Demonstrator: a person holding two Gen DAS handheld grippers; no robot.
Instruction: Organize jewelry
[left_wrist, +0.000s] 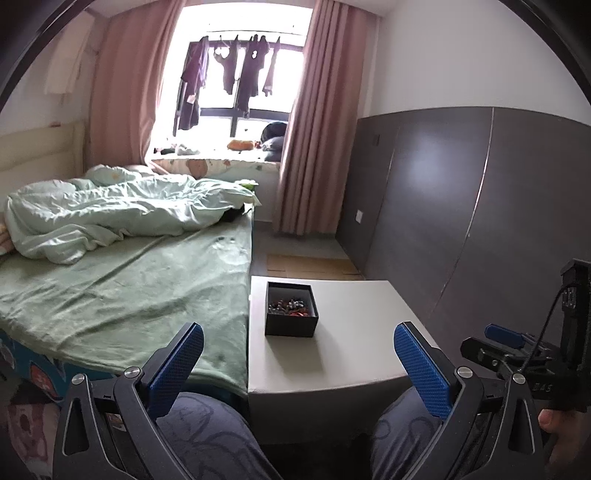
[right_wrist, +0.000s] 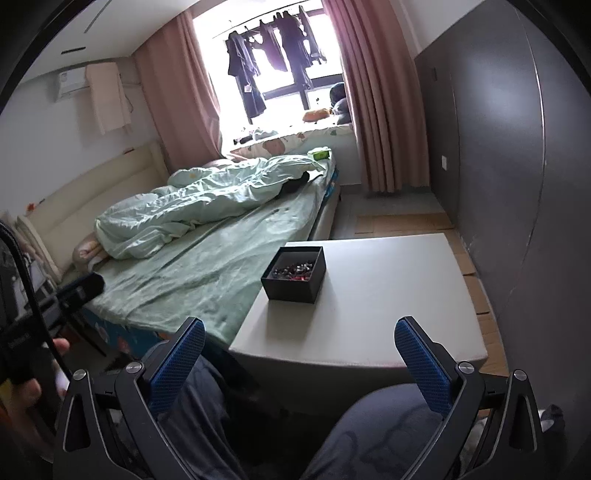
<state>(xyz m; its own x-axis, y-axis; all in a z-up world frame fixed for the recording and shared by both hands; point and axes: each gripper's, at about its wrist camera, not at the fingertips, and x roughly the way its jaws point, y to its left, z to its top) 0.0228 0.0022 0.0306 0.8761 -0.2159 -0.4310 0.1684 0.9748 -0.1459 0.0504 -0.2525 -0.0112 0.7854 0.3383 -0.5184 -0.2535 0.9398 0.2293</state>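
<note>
A small black open box (left_wrist: 291, 309) stands on a low white table (left_wrist: 354, 354); it holds a heap of dark beaded jewelry with some red pieces (left_wrist: 290, 306). The box also shows in the right wrist view (right_wrist: 294, 274), on the table (right_wrist: 388, 295). My left gripper (left_wrist: 299, 365) is open and empty, held low over the person's knees, short of the table's near edge. My right gripper (right_wrist: 301, 363) is open and empty too, at about the same distance. The right gripper also shows at the right edge of the left wrist view (left_wrist: 506, 343).
A bed with a green sheet (left_wrist: 129, 280) and a crumpled pale duvet (left_wrist: 110, 210) lies against the table's left side. A dark grey wall panel (left_wrist: 461, 203) runs along the right. Pink curtains (left_wrist: 317, 129) and a window are at the far end.
</note>
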